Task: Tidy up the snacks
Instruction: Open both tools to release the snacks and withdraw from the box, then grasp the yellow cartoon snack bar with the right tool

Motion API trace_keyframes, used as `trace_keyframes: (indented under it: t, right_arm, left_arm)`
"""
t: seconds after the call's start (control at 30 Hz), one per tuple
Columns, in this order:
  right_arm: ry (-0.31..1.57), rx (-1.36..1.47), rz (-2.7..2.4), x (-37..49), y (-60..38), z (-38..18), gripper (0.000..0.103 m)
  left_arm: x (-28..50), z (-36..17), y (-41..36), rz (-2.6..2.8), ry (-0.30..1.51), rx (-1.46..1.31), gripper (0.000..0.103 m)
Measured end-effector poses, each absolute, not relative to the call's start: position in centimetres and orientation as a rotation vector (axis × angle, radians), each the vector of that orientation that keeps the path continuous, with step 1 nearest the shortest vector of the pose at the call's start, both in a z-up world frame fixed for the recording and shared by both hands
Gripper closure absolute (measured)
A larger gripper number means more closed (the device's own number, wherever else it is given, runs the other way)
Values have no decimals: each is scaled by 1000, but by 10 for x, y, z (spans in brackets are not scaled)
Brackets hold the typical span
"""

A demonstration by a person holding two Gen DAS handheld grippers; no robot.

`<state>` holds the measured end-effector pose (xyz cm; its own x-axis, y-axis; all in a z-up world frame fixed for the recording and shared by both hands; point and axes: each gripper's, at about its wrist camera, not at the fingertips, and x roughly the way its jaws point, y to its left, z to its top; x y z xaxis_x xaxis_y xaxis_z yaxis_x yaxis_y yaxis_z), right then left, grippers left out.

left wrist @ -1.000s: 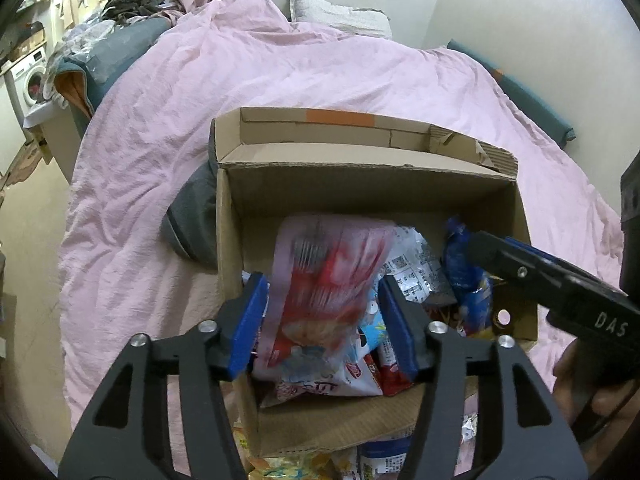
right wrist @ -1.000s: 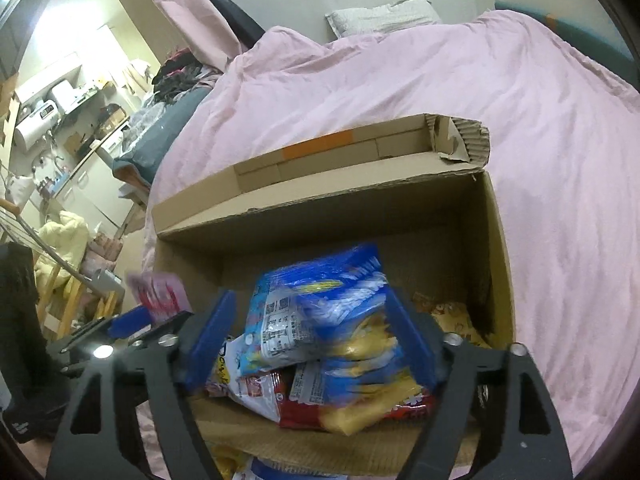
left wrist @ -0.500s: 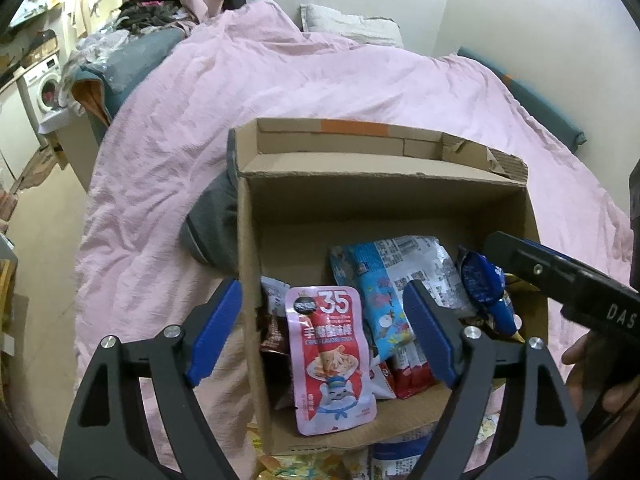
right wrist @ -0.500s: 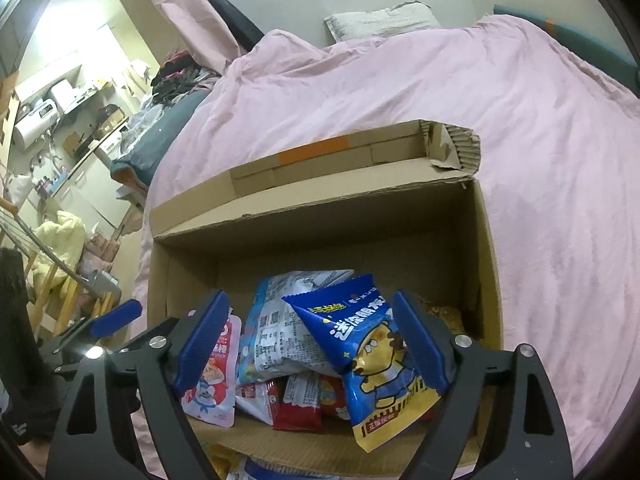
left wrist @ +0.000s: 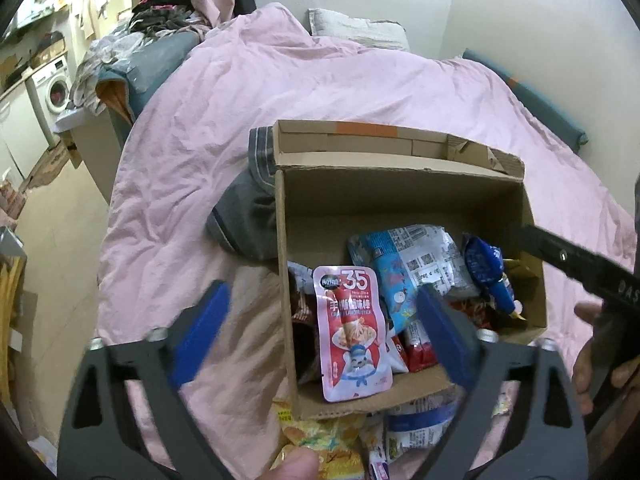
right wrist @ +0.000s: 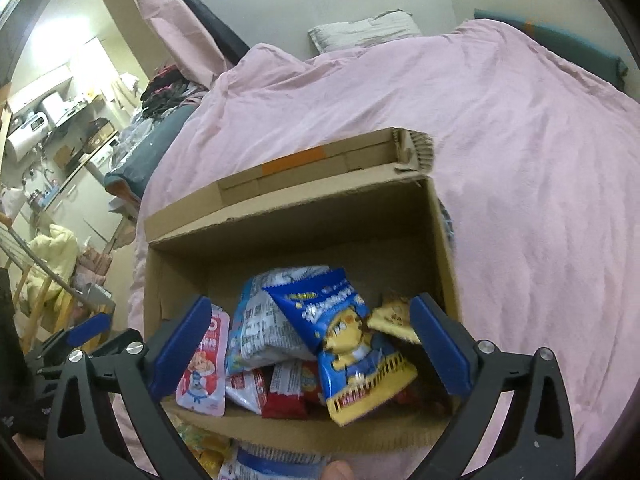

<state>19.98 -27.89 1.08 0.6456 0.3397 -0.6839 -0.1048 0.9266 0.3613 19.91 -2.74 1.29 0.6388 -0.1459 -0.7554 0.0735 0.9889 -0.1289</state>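
Left gripper (left wrist: 320,332) jaws were opening wide, gripping nothing; right gripper (right wrist: 312,344) same. Pink-red snack pouch (left wrist: 352,332) and blue-yellow chip bag (right wrist: 352,340) lay loose inside open brown cardboard box (left wrist: 400,196) on pink duvet (left wrist: 240,120).

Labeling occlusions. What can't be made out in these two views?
- Snacks outside the cardboard box: cut by the bottom edge, both views.
- Red packets: buried under the blue bag, right view.
- Box floor: covered by the pink pouch and other snacks.
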Motion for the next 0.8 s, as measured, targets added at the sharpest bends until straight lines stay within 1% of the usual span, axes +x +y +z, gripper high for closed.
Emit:
trace_keyframes:
  t: [0.17,0.43,0.8]
  right_arm:
    - [828,263,227,177,-278,17,1]
    - [858,240,187,145,-282,11,1]
    - [900,316,139,106,-298,2,1]
  left_arm:
    - [194,16,-25,-124,880,-77,0]
    - [172,11,-14,-103,918,-73,0]
    - [135,-3,-3,-79,999,-80,0]
